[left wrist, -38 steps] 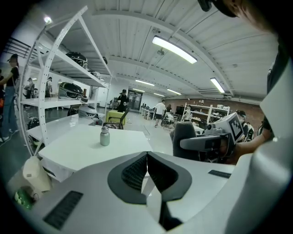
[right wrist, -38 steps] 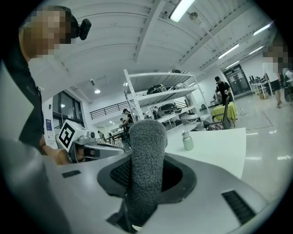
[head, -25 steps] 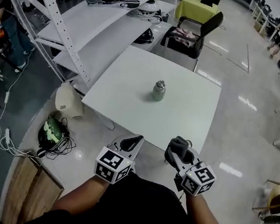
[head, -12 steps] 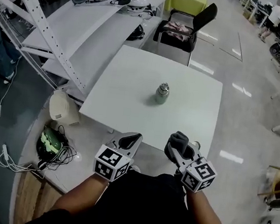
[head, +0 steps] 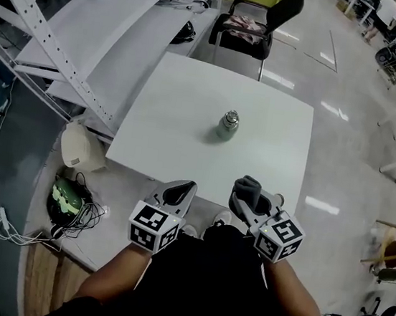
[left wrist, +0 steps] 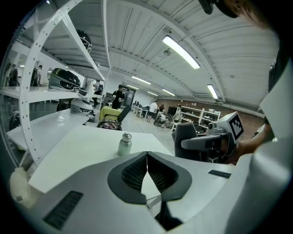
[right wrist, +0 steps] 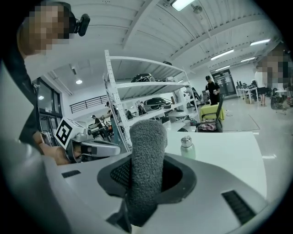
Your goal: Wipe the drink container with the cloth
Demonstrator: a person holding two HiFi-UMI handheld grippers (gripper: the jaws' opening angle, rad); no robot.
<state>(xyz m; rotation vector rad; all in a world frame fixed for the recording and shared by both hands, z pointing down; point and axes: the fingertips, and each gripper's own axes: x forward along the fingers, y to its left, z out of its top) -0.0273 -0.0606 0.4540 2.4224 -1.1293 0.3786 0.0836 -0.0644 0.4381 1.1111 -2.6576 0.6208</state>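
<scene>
I'm holding right tool (head: pixel 251 201) pinching cloth (head: pixel 245 189); left tool (head: pixel 181 190) pressed together, empty. Bottle (head: pixel 228 124) standing upright on counter (head: pixel 166 124), 12 o'clock of tools.

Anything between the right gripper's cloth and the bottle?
Nothing visible. The bottle stands alone on the white table; only bare tabletop lies between it and the cloth clamped in the right gripper.

Found the worktop (head: pixel 181 122) bare all round the lone drink container (head: pixel 227 124), open from the near edge, hemmed by shelving (head: pixel 91 38) on the left and a chair (head: pixel 247 31) beyond.
</scene>
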